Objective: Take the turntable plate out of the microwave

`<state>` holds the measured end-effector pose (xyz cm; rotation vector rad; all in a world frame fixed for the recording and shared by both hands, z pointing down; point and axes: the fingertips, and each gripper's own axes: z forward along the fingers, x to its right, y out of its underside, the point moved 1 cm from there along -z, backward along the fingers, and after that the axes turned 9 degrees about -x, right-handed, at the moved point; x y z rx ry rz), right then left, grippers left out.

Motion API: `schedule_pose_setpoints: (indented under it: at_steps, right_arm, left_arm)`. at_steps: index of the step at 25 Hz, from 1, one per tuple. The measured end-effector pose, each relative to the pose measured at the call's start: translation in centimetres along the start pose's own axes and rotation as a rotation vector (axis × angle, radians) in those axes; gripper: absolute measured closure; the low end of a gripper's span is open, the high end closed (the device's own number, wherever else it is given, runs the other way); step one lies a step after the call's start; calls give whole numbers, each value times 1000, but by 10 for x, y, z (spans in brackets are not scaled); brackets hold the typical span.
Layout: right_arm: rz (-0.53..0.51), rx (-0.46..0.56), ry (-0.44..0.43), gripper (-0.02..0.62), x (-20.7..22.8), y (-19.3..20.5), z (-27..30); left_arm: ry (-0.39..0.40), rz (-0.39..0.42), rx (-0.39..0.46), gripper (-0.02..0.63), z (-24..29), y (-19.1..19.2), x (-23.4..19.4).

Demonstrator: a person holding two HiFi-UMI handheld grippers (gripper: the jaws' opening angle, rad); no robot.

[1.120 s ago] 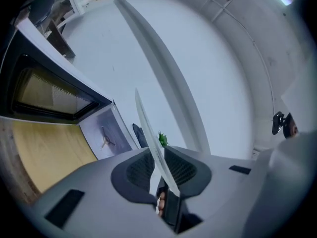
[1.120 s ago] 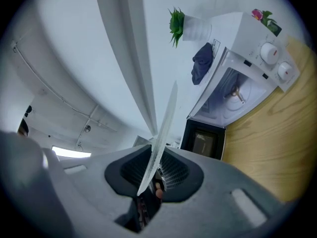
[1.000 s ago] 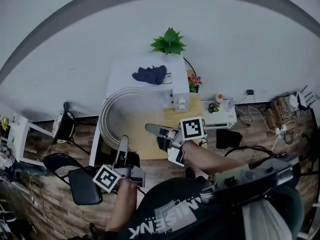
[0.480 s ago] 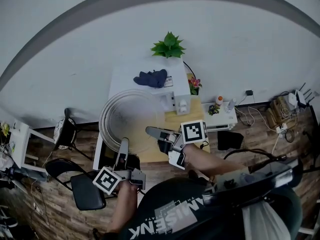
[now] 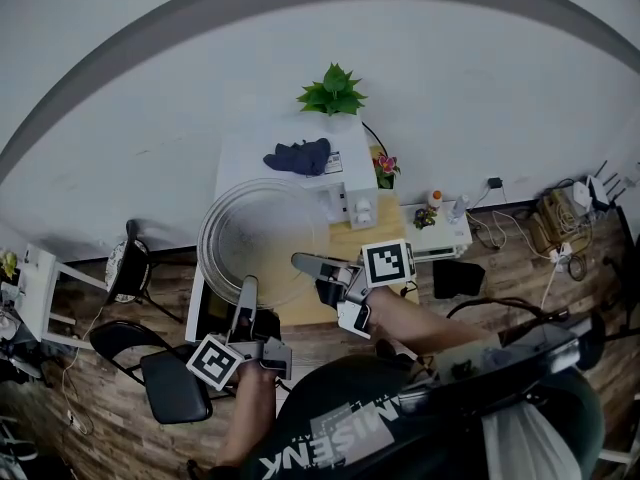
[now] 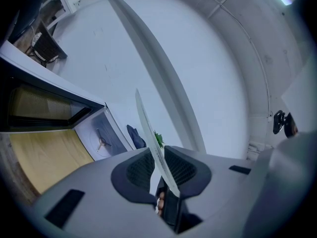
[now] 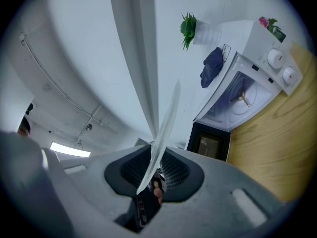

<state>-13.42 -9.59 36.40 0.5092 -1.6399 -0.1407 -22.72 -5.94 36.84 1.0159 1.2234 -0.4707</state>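
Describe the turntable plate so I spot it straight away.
Find the white microwave by the green plant. In front of it the left gripper and right gripper clamp the turntable plate by its rim. It is a big round disc, the only clear glass there.

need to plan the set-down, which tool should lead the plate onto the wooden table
Right, probably. Both grip the turntable plate by its rim, but the right tool is over the wooden table, while the left tool hangs over the open microwave door.
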Motion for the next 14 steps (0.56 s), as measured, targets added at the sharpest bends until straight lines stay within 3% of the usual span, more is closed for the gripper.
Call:
schedule_pose_setpoints:
  at_steps: [3, 14]
  right_arm:
    - [9, -3, 43, 532, 7, 1, -4]
    - [2, -4, 47, 531, 7, 2, -5]
  left_arm:
    - [-3, -1, -2, 545, 0, 2, -1]
    - [2, -10, 0, 545, 0, 4, -2]
